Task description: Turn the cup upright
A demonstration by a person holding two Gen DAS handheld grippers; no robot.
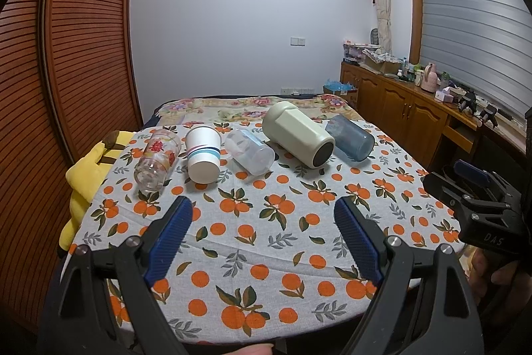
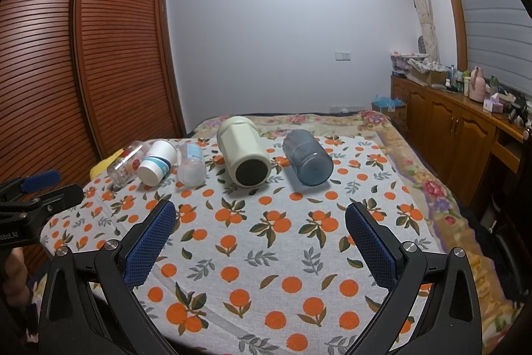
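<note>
Cups lie on their sides in one row across the far part of the bench [image 1: 266, 255], none yet upright, so the task looks to be at its very start. Taking the cream faceted tumbler [image 1: 296, 135] as the landmark: its dark round base faces the cameras and its top points away toward the flowered bedspread [image 1: 212, 108]. Just to its right, nearly touching, is the blue translucent cup [image 1: 350, 137]. To its left comes the clear plastic cup [image 1: 249, 153], then the white paper cup [image 1: 202, 153] with coloured bands, then the printed glass [image 1: 156, 160] at the row's end, beside a yellow cloth [image 1: 86, 175] hanging at the bench's edge.

Nearer the viewer than the tumbler, the left gripper [image 1: 264, 238] hangs over bare orange-print cloth with its blue fingers [image 1: 173, 238] spread wide and nothing between them. The right gripper [image 2: 259, 242] is likewise released, fingers [image 2: 369, 242] wide apart, empty, and roughly lined up with the gap between tumbler and blue cup.

All remains to do: reach, grasp a cup's side, rotate it upright, set it down.
</note>
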